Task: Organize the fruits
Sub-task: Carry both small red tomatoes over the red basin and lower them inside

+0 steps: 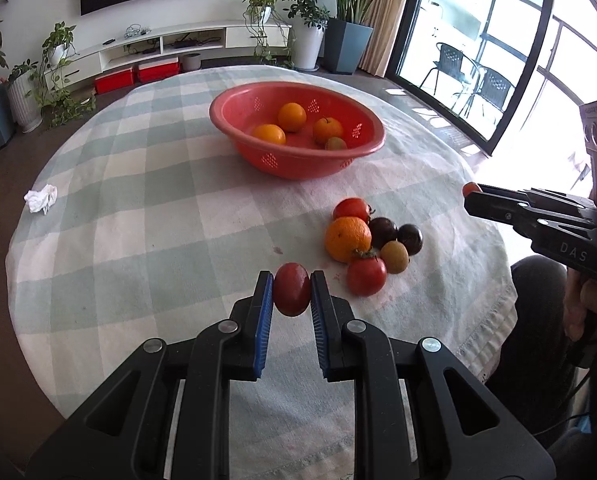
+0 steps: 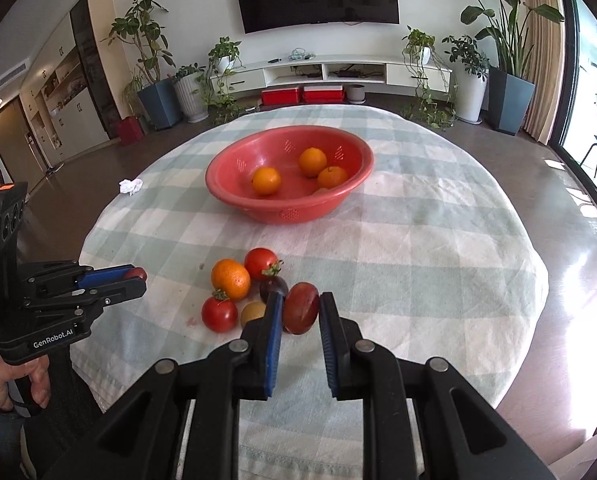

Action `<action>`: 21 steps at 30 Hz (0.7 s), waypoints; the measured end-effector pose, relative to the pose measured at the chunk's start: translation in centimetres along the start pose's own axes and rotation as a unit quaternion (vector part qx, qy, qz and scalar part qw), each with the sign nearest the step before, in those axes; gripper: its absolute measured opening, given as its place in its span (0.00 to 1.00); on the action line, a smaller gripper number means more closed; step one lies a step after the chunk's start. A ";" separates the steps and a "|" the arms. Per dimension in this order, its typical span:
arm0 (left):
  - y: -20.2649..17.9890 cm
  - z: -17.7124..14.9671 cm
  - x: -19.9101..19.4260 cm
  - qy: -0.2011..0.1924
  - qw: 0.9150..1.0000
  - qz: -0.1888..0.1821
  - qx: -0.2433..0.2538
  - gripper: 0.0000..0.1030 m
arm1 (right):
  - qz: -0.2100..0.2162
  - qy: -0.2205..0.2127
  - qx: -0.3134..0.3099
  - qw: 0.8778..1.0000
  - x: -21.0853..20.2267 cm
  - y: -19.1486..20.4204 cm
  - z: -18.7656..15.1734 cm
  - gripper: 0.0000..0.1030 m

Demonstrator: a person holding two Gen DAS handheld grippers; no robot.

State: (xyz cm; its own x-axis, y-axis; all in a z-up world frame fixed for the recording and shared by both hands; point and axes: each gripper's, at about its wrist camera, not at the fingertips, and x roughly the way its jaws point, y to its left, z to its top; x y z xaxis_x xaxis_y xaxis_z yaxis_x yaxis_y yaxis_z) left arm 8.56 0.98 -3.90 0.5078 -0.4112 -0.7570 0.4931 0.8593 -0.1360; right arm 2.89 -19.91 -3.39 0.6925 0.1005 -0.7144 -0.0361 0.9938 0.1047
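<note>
Left wrist view, left gripper (image 1: pixel 292 290) level above tablecloth (image 1: pixel 158 220), clamping dark red fruit (image 1: pixel 291 289), right gripper (image 2: pixel 300 312) likewise grasping reddish fruit (image 2: pixel 301 313)

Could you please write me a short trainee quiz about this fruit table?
1. True or false: the left gripper is empty.
2. How many round oranges lie in the red plastic basin? A two, B three, C five.
3. How many red tomatoes lie on the checked tablecloth?
Key: 1 false, its fingers clamp a dark red oval fruit; 2 B; 3 two.
</note>
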 end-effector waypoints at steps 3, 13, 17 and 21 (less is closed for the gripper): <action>0.3 2.2 -0.3 -0.016 1.000 0.007 0.006 0.17 | 0.000 -0.019 0.004 1.000 -0.6 -0.9 1.8 0.20; -0.2 12.0 1.9 -0.043 0.998 0.008 0.039 0.17 | 0.018 -0.062 -0.018 0.998 0.7 -1.4 9.5 0.20; 0.0 14.8 4.9 -0.028 0.998 0.014 0.051 0.17 | 0.033 -0.040 -0.025 0.998 4.0 -1.0 11.1 0.20; 0.6 16.4 8.4 -0.004 0.998 0.013 0.057 0.17 | 0.044 -0.003 -0.033 0.998 7.8 -0.6 11.3 0.20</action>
State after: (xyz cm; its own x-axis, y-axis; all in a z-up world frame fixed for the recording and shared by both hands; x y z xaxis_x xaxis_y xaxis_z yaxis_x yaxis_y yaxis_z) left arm 24.73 -6.91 0.13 0.5262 -0.3916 -0.7548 0.5571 0.8294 -0.0419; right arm 16.41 -20.24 -1.19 0.6894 0.1878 -0.6997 -0.1443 0.9821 0.1214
